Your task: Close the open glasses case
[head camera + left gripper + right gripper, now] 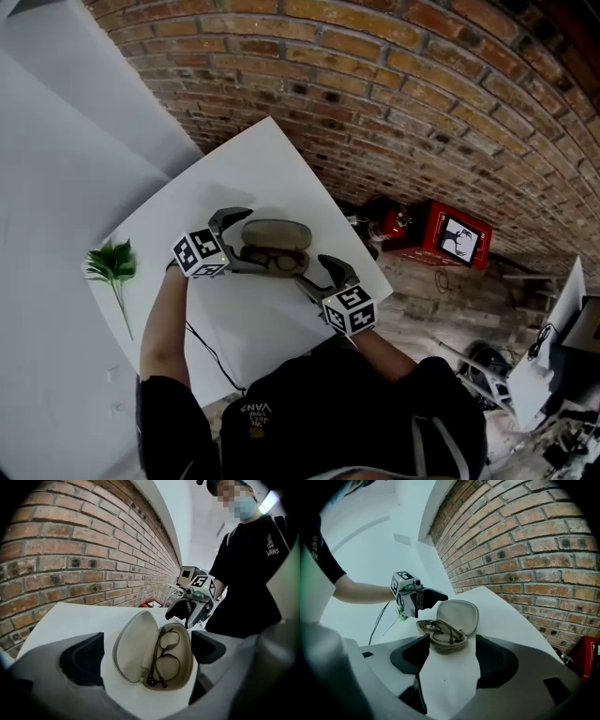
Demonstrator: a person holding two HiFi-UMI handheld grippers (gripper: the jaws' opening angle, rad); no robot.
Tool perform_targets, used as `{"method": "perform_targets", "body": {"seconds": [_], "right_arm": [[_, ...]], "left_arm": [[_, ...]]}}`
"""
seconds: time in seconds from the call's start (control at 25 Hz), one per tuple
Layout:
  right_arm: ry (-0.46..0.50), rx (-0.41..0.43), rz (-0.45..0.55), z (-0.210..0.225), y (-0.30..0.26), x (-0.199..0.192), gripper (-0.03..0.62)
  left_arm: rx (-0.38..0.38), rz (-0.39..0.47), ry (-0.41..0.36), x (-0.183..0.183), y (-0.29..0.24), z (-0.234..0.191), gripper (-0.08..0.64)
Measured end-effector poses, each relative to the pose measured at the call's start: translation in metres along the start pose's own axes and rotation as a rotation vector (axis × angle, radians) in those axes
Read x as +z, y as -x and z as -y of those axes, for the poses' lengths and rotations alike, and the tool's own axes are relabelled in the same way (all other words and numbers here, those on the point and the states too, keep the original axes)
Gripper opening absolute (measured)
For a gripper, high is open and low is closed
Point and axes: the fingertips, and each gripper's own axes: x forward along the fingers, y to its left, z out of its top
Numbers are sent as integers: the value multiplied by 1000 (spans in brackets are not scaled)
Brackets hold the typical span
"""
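Note:
An open beige glasses case (275,246) lies on the white table (253,169), lid (133,644) tipped back toward the brick wall. Dark-framed glasses (166,658) rest in its base. My left gripper (239,242) stands open at the case's left end. In the left gripper view the case (154,653) sits between the dark pads (82,660), and neither touches it. My right gripper (319,274) is open at the case's right end. In the right gripper view the case (450,625) lies just beyond the open jaws of this gripper (450,656), with the left gripper (426,599) behind it.
A green plant sprig (112,262) lies at the table's left side. A black cable (211,352) trails off the near edge. The brick wall (422,84) runs close behind the table. A red box (441,234) stands on the floor to the right.

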Motion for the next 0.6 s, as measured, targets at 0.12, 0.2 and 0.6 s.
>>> {"method": "perform_targets", "body": {"seconds": [0.12,0.2,0.6], "right_arm": [[-1,-11,-6,0,0,-3,309],[6,-21,-10,0,0,-6,314],[71,-85,-54,-3,-1,-26,319]], "left_arm": [[-44,-36,-10,-3,-4,4,572],[-68,-58,-19,-4,-4,9,572],[-102,-84,-71,-10,4,40,572]]}}
